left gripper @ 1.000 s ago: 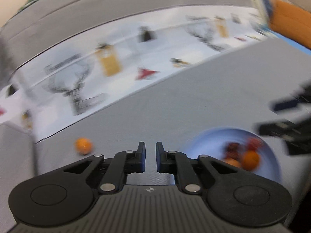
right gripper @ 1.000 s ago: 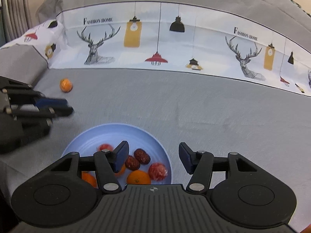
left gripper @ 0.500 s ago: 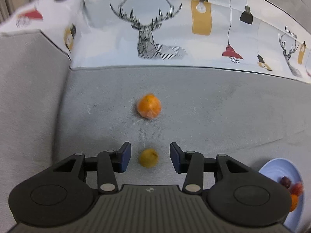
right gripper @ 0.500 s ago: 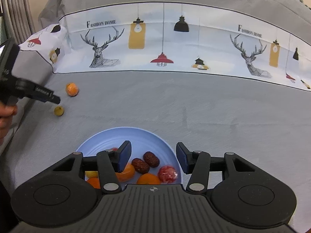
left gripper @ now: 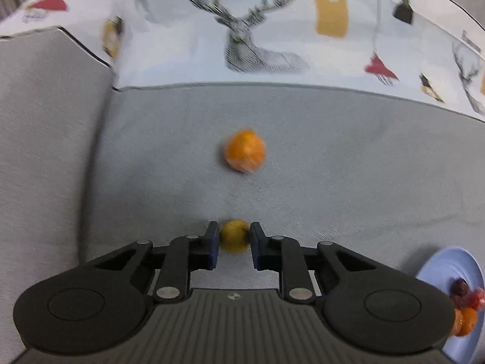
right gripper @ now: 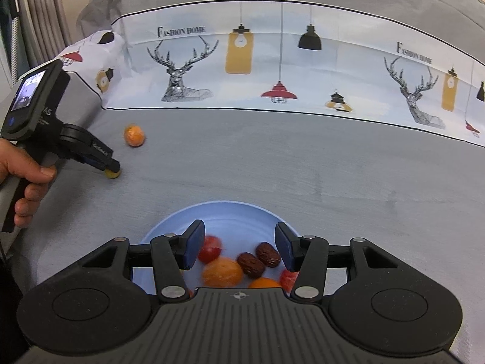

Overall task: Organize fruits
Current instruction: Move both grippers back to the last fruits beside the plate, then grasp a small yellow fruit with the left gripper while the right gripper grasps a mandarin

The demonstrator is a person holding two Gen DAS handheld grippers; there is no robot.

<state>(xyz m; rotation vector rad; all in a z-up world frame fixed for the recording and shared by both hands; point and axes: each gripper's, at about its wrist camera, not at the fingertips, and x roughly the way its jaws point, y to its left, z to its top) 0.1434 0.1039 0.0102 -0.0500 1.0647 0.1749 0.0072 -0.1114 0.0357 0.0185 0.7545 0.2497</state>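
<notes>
On a grey sofa seat (right gripper: 303,166) backed by deer-print fabric, the left gripper (left gripper: 232,239) closes on a small yellow fruit (left gripper: 234,239) near the seat's left edge; next, likely, the carry to the blue plate (right gripper: 236,215), where the right gripper (right gripper: 239,244) hovers open. An orange (left gripper: 245,151) waits.

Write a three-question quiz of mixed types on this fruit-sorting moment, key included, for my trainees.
1. True or false: the left gripper has its fingers on either side of the small yellow fruit.
2. Where is the orange? A) on the blue plate B) loose on the grey cloth, beyond the yellow fruit C) in the right gripper
3. Fill in: the right gripper hangs open above the ____.

Key: 1 true; 2 B; 3 plate
</notes>
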